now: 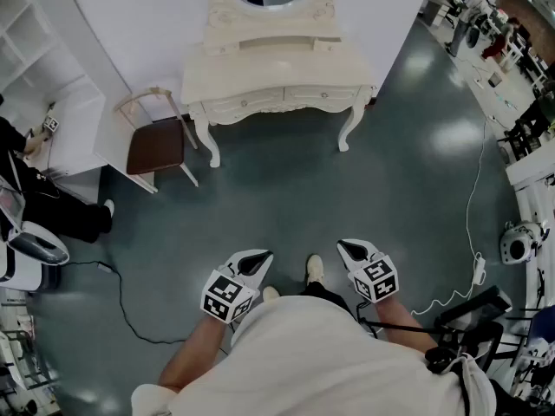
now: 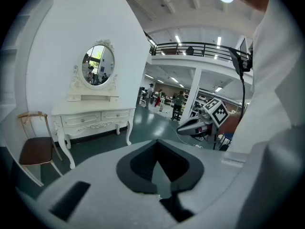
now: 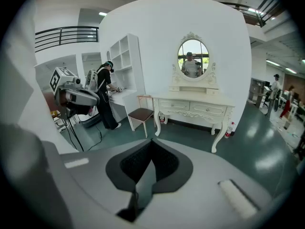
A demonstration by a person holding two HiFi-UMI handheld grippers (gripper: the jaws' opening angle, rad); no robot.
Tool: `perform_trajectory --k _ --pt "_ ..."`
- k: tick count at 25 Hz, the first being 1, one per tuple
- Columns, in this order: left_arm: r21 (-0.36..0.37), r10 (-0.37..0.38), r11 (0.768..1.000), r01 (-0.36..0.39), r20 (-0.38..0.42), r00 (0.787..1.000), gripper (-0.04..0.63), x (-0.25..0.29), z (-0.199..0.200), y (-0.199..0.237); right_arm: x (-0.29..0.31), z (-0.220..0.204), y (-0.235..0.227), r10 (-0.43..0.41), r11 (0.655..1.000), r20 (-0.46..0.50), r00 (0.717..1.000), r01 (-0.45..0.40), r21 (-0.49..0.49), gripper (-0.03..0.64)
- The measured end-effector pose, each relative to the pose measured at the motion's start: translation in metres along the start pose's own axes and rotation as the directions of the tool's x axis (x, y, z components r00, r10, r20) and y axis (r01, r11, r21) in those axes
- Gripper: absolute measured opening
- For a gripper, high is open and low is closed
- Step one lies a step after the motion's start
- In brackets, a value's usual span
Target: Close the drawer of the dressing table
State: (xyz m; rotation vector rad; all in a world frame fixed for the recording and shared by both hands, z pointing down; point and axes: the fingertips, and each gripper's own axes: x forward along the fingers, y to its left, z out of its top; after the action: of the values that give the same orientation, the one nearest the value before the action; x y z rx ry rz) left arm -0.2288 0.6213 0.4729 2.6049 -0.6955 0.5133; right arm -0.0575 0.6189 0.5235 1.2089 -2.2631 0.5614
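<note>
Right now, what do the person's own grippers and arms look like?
The left gripper and the right gripper have smooth white pointed shells with black lining inside the jaws. Each carries a cube with black-and-white square markers, the left cube and the right cube. The person wears a pale, loose top; no sleeve covers the forearms.

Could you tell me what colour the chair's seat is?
The seat is dark brown; head view.

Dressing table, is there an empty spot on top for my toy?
Yes: the dressing table top looks bare in front of its little shelf. The floor before it is open; the chair crowds its left side.
</note>
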Motion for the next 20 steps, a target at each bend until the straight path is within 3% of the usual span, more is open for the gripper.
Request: perform_trajectory --k 11,20 --pt "0.047 0.002 0.999 -0.002 0.003 1.0 0.003 0.064 0.042 -0.009 -0.005 0.009 -0.066 0.004 1.0 0.044 0.999 -0.005 0.008 0.0" --pt "0.061 0.035 0.998 -0.034 -0.011 0.999 0.003 0.148 0.097 -0.008 -0.004 0.022 -0.166 0.022 1.0 0.061 0.998 -0.023 0.017 0.017"
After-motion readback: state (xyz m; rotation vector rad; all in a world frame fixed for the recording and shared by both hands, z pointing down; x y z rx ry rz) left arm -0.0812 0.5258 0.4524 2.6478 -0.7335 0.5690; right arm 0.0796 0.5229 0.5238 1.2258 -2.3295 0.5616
